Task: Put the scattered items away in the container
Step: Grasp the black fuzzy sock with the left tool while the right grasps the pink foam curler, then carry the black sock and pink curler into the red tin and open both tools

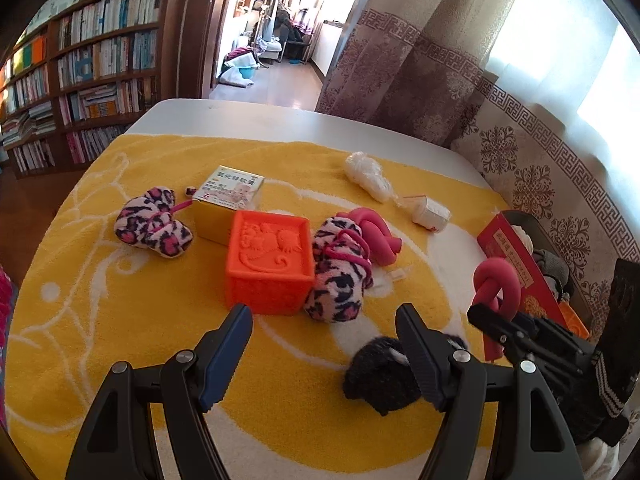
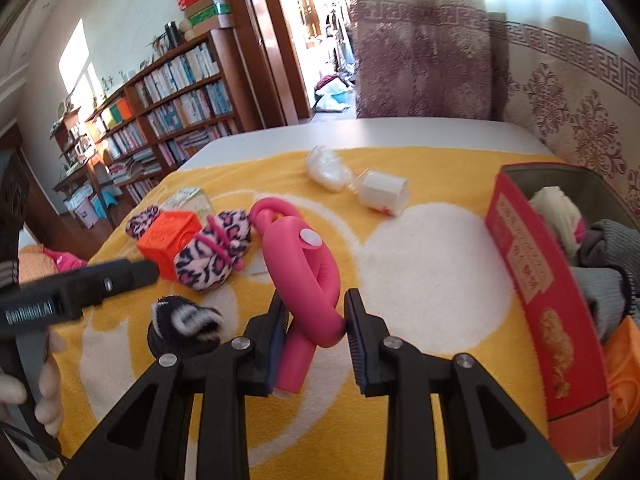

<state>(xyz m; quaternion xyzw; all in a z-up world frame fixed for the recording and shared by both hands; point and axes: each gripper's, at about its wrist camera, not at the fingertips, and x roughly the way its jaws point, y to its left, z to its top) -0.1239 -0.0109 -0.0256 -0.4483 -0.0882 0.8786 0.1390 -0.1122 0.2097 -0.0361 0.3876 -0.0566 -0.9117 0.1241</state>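
Right gripper (image 2: 314,316) is pinching the knotted pink foam curler (image 2: 304,264), lifted clear of the yellow towel (image 2: 420,160). The red container (image 2: 532,272) sits just to its right, socks already inside. Left gripper (image 1: 324,344) hangs spread wide, nothing between its fingers; a black sock (image 1: 380,376) lies under its right finger. Ahead of it are an orange block (image 1: 268,264) and a leopard-print sock (image 1: 340,272), touching; a second pink curler (image 1: 376,236) lies beyond.

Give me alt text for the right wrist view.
The right claw grips a knotted pink foam tube above a yellow towel. A red container with clothes inside stands to the right; an orange cube and leopard-print bundle lie left.
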